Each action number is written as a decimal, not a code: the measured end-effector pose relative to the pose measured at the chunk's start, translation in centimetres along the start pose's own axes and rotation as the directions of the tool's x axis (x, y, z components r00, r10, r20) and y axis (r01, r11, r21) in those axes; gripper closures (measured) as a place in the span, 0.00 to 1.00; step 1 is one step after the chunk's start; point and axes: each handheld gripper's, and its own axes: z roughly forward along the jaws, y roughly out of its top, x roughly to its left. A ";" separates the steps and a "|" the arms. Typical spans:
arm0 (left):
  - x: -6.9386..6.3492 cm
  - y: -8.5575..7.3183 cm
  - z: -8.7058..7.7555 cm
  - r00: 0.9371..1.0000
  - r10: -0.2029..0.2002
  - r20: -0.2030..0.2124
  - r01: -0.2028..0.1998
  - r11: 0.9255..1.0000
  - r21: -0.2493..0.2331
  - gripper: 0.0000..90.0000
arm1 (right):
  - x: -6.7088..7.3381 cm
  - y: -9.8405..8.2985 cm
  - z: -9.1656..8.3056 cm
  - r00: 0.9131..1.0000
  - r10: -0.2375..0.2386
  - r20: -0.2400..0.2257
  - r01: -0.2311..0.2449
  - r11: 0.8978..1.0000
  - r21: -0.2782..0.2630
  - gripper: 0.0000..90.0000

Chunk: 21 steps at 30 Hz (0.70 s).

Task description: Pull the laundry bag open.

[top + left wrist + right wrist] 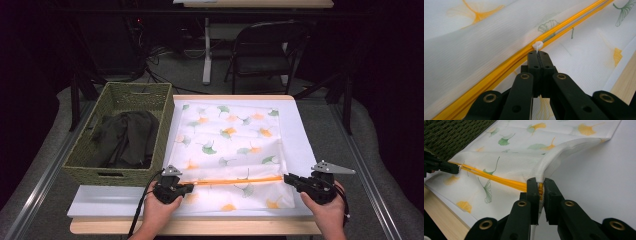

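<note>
Item: white leaf-print laundry bag point(232, 145), laid flat on a white board point(310, 145) mid-table, its left edge beside a wicker basket point(122, 135); bare board remained to its right. Left gripper point(189, 187) was fully closed on the white zipper pull point(537, 45) along the orange zipper point(240, 180). Right gripper point(541, 188) pinched the bag's right hem at the zipper's end, a detail shown close in the right gripper view.

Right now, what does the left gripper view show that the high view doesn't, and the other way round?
The left gripper view shows the small white zipper pull pinched in the shut left tongs. The high view shows the woven green basket with dark clothing, a folding chair, and the right tongs gripping the bag's other end. Both show the white leaf-printed mesh bag and its orange zipper.
</note>
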 end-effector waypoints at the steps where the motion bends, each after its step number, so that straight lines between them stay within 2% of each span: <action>1: 0.1 -0.1 -0.2 1.000 -0.003 -0.011 0.003 1.000 -0.003 1.00 | 0.0 0.0 0.0 1.000 0.000 0.001 0.000 1.000 0.000 0.93; 7: 1.0 -0.7 -1.5 1.000 -0.013 -0.028 0.013 1.000 -0.009 1.00 | -0.2 -0.1 -0.1 1.000 0.009 0.016 -0.009 1.000 0.005 0.93; 14: 1.5 -1.7 -3.1 0.998 -0.025 -0.061 0.023 0.999 -0.022 1.00 | -0.5 -0.1 -0.1 0.999 0.017 0.031 -0.017 1.000 0.007 0.93; 17: 1.8 -2.1 -3.8 0.996 -0.009 -0.084 0.007 1.000 -0.023 1.00 | -0.7 -0.1 -0.2 0.999 0.023 0.038 -0.023 1.000 0.004 0.93; 18: 1.7 -2.2 -3.9 0.994 0.005 -0.105 -0.007 1.000 -0.021 1.00 | -0.7 -0.1 -0.2 0.999 0.024 0.041 -0.024 1.000 0.005 0.93; 21: 1.8 -2.5 -4.4 0.993 0.004 -0.114 -0.007 1.000 -0.024 1.00 | -1.0 -0.2 -0.4 0.998 0.029 0.057 -0.029 1.000 0.005 0.93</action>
